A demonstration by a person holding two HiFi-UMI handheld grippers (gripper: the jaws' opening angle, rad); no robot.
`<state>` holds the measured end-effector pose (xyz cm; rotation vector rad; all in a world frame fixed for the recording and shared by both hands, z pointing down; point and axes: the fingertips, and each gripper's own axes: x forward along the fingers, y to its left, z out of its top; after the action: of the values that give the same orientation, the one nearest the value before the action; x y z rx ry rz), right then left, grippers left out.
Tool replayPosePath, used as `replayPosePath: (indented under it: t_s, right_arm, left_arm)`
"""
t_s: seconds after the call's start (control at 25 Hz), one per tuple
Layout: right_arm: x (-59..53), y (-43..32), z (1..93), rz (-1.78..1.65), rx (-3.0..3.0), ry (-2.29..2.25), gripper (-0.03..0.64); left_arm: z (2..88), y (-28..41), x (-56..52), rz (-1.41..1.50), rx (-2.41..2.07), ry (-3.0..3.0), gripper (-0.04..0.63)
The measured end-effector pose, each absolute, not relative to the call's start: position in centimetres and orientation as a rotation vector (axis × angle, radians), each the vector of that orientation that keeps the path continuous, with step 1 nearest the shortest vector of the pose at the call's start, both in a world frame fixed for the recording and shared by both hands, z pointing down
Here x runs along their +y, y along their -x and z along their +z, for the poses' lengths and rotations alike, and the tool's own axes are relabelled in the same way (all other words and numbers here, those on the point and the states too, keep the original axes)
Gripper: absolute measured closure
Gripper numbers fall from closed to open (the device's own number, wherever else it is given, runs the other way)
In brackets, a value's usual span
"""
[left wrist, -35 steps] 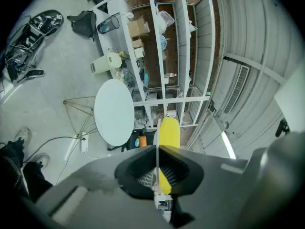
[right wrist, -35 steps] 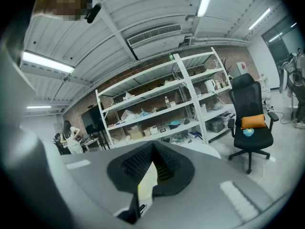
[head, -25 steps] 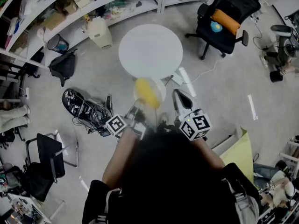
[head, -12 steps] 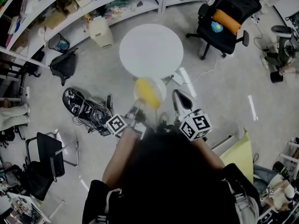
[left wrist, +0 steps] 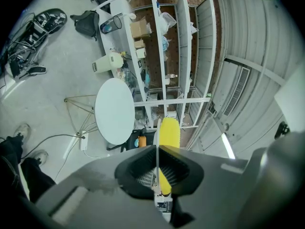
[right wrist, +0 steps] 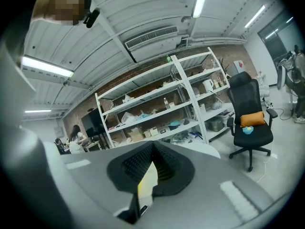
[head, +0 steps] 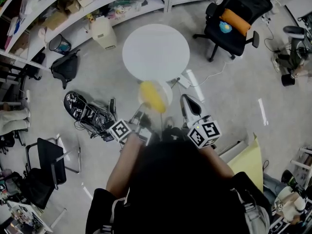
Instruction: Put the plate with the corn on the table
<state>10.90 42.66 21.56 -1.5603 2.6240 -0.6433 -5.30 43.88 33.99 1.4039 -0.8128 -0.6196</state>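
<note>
1. Head view: plate (head: 165,88) with corn (head: 153,97) held up by the near edge of the round white table (head: 156,52), not yet set down.
2. Left gripper (head: 141,112) clamped on the plate's near rim. Right gripper (head: 187,101) just beside, pads together on nothing.
3. Keep level against rolling of the corn, carry forward well over the tabletop, lower until flat, then release.
</note>
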Motion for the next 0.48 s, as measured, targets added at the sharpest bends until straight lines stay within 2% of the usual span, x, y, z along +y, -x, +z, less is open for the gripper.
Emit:
replayPosePath:
  t_s: [0.48]
  right_arm:
    - [40.8,-13.9,21.6,-0.648,2.659,1.498,0.607]
  left_arm:
    - [33.3,3.0,41.9,-0.671,-0.883,-1.400,0.578]
